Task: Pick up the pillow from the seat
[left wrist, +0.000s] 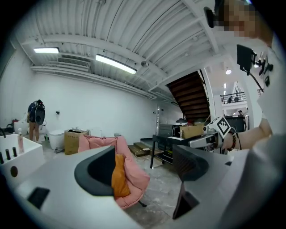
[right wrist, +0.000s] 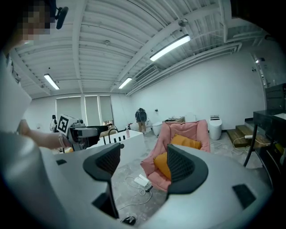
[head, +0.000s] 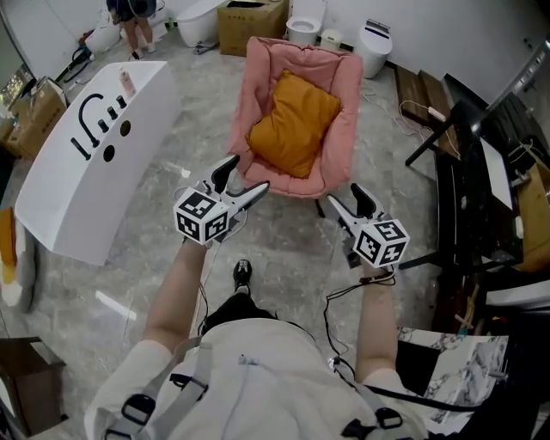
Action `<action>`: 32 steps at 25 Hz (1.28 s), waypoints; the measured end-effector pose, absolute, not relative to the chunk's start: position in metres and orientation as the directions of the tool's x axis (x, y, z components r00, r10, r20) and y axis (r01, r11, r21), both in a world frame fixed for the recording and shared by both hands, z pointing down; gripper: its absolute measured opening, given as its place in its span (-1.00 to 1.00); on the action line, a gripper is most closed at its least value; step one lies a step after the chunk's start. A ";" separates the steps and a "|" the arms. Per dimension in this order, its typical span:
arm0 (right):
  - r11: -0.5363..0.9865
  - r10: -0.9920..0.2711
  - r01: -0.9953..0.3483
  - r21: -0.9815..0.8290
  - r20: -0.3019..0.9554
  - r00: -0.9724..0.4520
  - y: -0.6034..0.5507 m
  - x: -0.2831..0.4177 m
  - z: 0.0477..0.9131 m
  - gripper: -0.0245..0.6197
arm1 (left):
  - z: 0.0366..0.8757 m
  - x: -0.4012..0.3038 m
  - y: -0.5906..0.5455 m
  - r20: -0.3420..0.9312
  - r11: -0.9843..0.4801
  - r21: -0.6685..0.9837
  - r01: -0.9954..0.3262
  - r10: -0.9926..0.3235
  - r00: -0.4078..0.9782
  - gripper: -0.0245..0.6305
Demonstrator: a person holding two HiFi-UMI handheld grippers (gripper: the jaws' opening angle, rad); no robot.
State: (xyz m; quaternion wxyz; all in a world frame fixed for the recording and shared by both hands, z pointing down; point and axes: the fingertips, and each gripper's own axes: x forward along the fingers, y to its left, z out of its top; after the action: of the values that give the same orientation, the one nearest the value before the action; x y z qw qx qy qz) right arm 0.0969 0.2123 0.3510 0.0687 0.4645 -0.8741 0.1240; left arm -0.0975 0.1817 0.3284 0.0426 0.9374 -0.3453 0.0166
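An orange pillow [head: 295,122] leans on the seat and back of a pink padded chair [head: 262,60] ahead of me. My left gripper [head: 247,174] hangs in the air just before the chair's front left corner, open, nothing between its fingers. My right gripper [head: 342,196] floats off the front right corner, also open and empty. In the left gripper view the pillow [left wrist: 119,175] shows edge-on in the chair [left wrist: 136,172], past the left jaw. In the right gripper view the pillow [right wrist: 185,142] sits beyond the right jaw.
A white bathtub [head: 86,163] stands on the floor at the left. A black desk [head: 481,172] lines the right side. A cardboard box [head: 249,21] and toilets [head: 305,21] stand behind the chair. A power strip with cable [right wrist: 142,181] lies before it. A person [head: 133,17] stands far left.
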 end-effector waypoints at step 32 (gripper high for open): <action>0.345 -0.895 -0.924 -0.165 0.240 -0.377 -0.031 0.090 0.334 0.06 | 0.351 -0.142 -0.090 0.121 -0.843 0.134 -0.522 -0.508 0.853 0.26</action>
State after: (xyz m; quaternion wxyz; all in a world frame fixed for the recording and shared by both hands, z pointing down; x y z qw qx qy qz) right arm 0.0905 -0.0314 0.3344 0.0536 0.5557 -0.8182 0.1373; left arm -0.1416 -0.0900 0.3511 0.0812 0.9590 -0.2685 0.0403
